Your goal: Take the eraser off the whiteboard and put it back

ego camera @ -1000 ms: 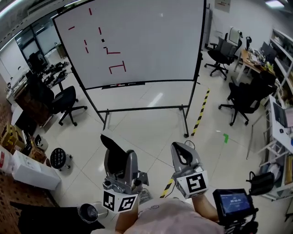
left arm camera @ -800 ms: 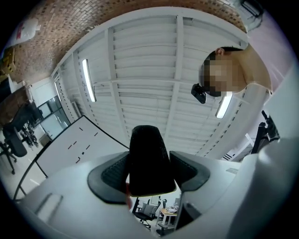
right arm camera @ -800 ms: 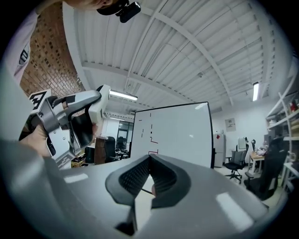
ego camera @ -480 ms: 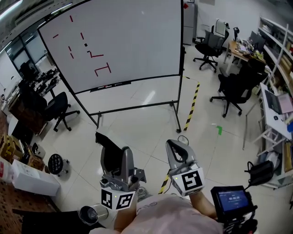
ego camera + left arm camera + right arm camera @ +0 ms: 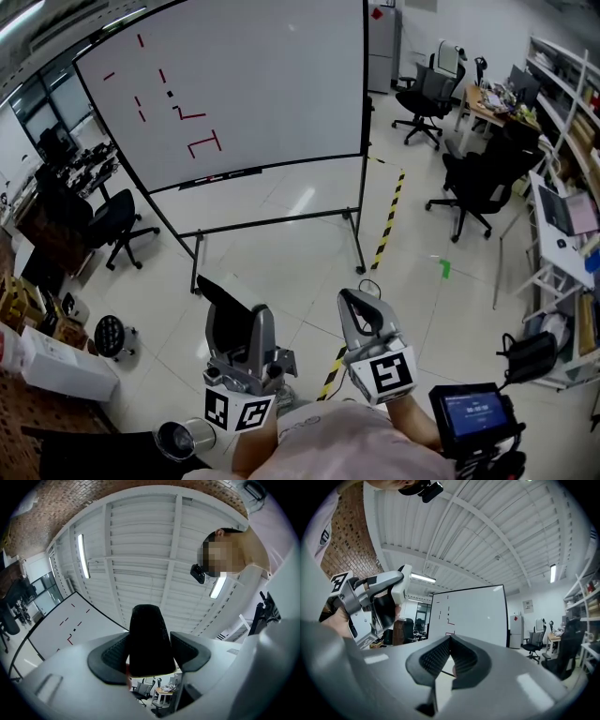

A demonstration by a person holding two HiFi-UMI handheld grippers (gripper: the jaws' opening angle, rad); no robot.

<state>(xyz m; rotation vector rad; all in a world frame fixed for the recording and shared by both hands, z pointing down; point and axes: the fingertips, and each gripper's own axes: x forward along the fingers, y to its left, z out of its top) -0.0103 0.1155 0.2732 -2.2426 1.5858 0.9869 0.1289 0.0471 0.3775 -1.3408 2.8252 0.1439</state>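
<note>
The black eraser (image 5: 228, 317) stands upright between the jaws of my left gripper (image 5: 232, 323), low in the head view, and the jaws are shut on it. In the left gripper view the eraser (image 5: 148, 639) fills the gap between the ribbed pads (image 5: 112, 654). My right gripper (image 5: 364, 317) is beside it, shut with nothing in it, its pads meeting (image 5: 450, 644). The whiteboard (image 5: 253, 84), with red marks (image 5: 202, 142) and a ledge (image 5: 220, 175), stands a few steps ahead. The right gripper view also shows the whiteboard (image 5: 473, 616) and the left gripper (image 5: 377, 597).
The whiteboard's wheeled frame (image 5: 356, 253) rests on the tiled floor. Yellow-black tape (image 5: 389, 216) runs along the floor. Office chairs (image 5: 478, 192) and desks stand at the right, another chair (image 5: 112, 220) and a white box (image 5: 61, 361) at the left. A small screen (image 5: 472, 412) is at my lower right.
The head view has swung, so the whiteboard has slid left in the picture. Both grippers keep their pose, and the eraser stays in the left one.
</note>
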